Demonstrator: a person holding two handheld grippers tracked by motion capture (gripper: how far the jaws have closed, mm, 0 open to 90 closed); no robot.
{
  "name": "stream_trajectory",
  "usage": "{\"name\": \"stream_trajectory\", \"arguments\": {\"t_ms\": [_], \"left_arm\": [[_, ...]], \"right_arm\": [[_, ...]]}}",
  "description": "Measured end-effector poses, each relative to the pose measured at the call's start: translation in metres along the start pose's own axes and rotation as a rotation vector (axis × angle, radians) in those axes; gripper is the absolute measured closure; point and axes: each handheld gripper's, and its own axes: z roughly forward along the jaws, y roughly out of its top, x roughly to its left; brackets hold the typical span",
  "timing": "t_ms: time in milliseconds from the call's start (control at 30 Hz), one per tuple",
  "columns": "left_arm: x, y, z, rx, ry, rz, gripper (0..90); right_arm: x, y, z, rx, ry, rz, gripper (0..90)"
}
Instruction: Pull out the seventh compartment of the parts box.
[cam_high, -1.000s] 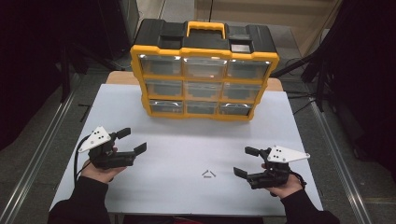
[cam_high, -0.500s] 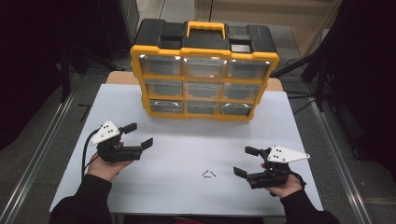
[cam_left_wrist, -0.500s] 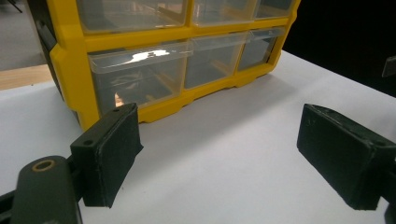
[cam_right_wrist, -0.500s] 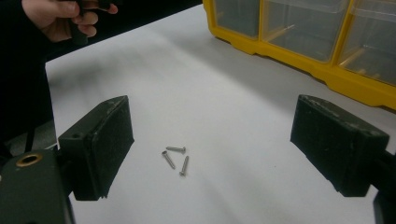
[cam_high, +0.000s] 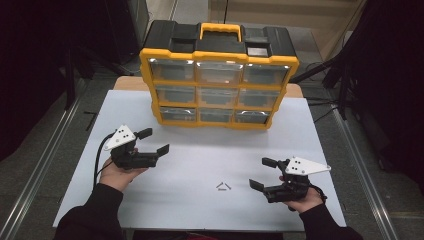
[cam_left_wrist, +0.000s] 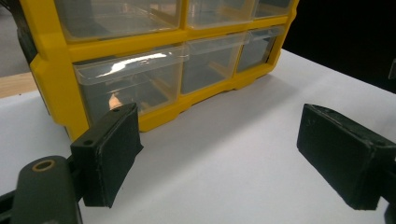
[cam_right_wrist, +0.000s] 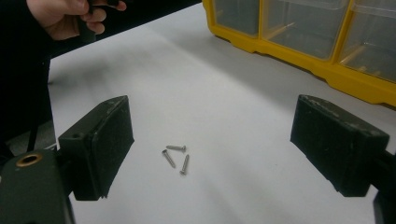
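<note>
Screws (cam_right_wrist: 175, 157): three small metal screws, loose on the white table (cam_high: 200, 200), lying close together in a rough triangle, near the front edge and right of centre; in the high view (cam_high: 223, 186) they lie just left of the right gripper.
Long axes: each screw lies flat, shank along the tabletop. In the right gripper view one runs crosswise at the top, the other two slant down and draw towards each other. Which end carries the head is too small to tell with certainty.
Right gripper (cam_high: 262, 173): jaws spread wide, holding nothing; aimed at the screws, which lie on the table between and beyond its two jaws (cam_right_wrist: 210, 149), untouched.
Left gripper (cam_high: 153, 141): jaws spread wide, empty; held above the table's left part, pointing at the organizer's bottom-left drawer (cam_left_wrist: 128, 84), near it but apart.
Organizer (cam_high: 218, 75): yellow and black parts cabinet with a carry handle, standing upright at the back of the table; nine clear drawers in three rows, all shut.
Progress: judged to be at the start. No screw is picked up and no drawer is pulled out.
Remaining: probably opening a drawer, gripping the screws and stowing them inside.
</note>
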Motion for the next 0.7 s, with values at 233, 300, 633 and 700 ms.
{"name": "stream_trajectory", "arguments": {"t_ms": [233, 300, 633, 700], "left_arm": [[0.000, 0.004, 0.006, -0.011, 0.004, 0.005, 13.4], [-0.001, 0.004, 0.009, -0.002, 0.004, 0.010, 13.4], [0.000, 0.004, 0.021, 0.017, -0.035, 0.014, 13.4], [0.001, 0.004, 0.022, 0.017, -0.037, 0.012, 13.4]], "right_arm": [[0.000, -0.001, 0.000, 0.001, -0.004, 0.003, 14.0], [0.000, -0.001, -0.001, 0.000, -0.005, 0.006, 13.9], [0.002, -0.001, -0.003, -0.014, 0.004, 0.014, 14.0], [0.002, -0.001, -0.003, -0.016, 0.004, 0.016, 14.0]]}}
